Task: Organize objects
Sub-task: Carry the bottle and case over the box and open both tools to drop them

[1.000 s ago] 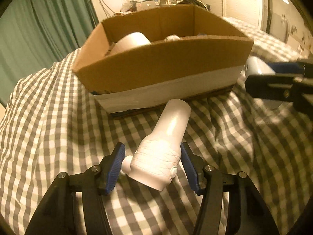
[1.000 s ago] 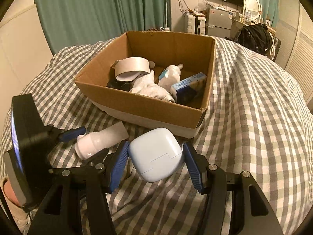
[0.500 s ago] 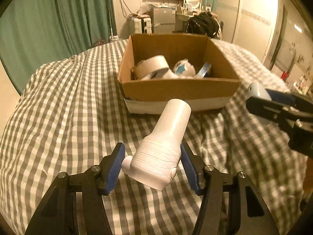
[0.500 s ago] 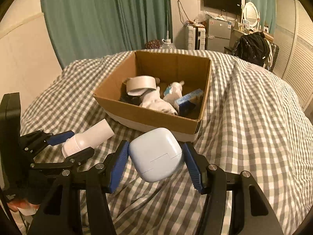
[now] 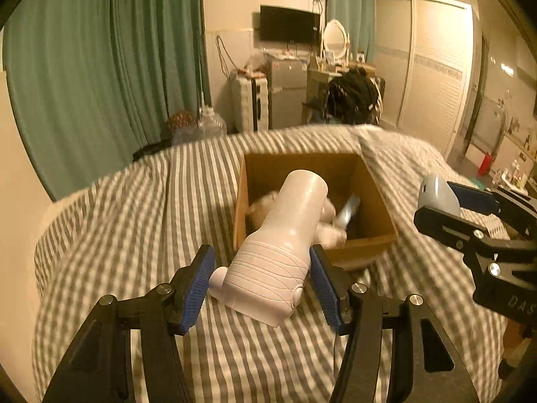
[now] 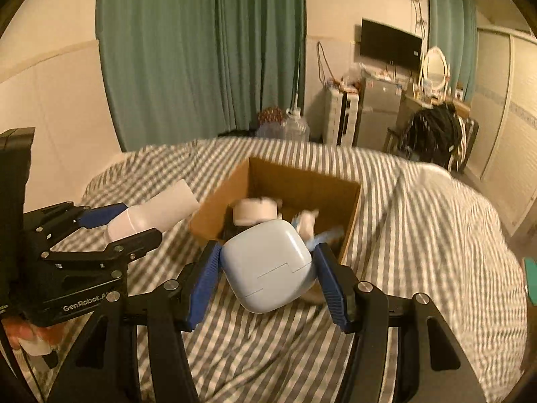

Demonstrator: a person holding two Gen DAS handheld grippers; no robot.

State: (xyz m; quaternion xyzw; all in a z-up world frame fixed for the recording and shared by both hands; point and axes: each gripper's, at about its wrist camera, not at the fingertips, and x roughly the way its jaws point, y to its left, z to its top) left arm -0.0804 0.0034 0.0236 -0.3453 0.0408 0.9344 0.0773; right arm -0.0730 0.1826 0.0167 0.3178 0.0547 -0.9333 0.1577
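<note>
My left gripper (image 5: 261, 285) is shut on a white handheld device with a round barrel (image 5: 285, 238) and holds it in the air above the bed, in front of the open cardboard box (image 5: 379, 208). My right gripper (image 6: 268, 268) is shut on a pale blue rounded case (image 6: 268, 265), also lifted, near the box (image 6: 349, 201). The box holds a tape roll (image 6: 255, 211), a white bottle and a blue carton. Each gripper shows in the other's view, the left one (image 6: 110, 228) and the right one (image 5: 470, 215).
The box sits on a bed with a grey checked cover (image 5: 134, 228). Green curtains (image 6: 201, 53), a small fridge (image 6: 379, 114), a TV and a wardrobe stand beyond the bed. A black bag (image 5: 352, 97) lies on a chair behind the box.
Both grippers have risen well above the bed with their objects still held. The box now looks smaller and lower, and its inside is seen from above.
</note>
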